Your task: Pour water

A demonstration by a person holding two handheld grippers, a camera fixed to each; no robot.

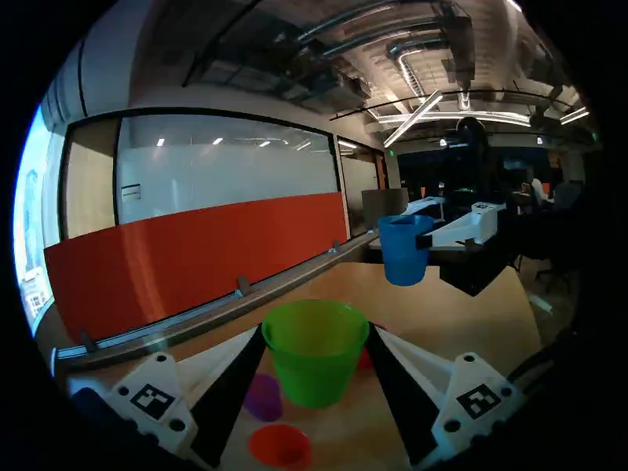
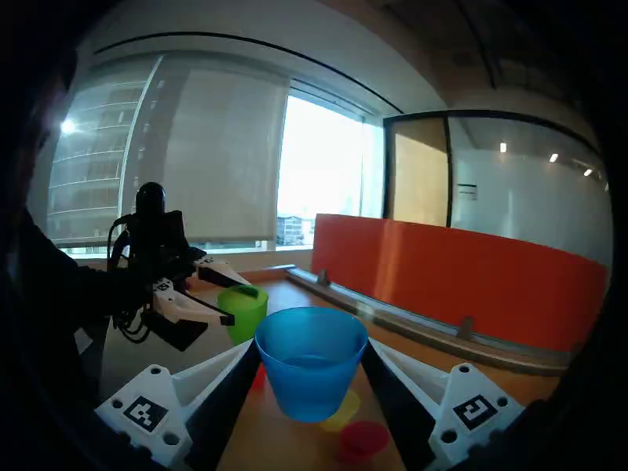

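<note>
My left gripper [image 1: 316, 339] is shut on a green plastic cup [image 1: 316, 365], held upright above the wooden table [image 1: 463, 314]. Farther off to the right, the right gripper [image 1: 459, 231] carries a blue cup [image 1: 404, 251] at about the same height. In the right gripper view, my right gripper [image 2: 312, 349] is shut on that blue cup [image 2: 312, 369], which stands upright with water in its lower part. The green cup [image 2: 245, 310] hangs to the left in the left gripper [image 2: 196, 306], a gap apart from the blue one.
Small cups stand on the table below: purple [image 1: 264, 396] and red-orange [image 1: 280, 445] under the green cup, yellow [image 2: 343, 410] and red [image 2: 363, 439] under the blue one. An orange partition [image 1: 196, 259] with a rail runs along the table's far edge. A person's dark sleeve [image 2: 47, 302] is at left.
</note>
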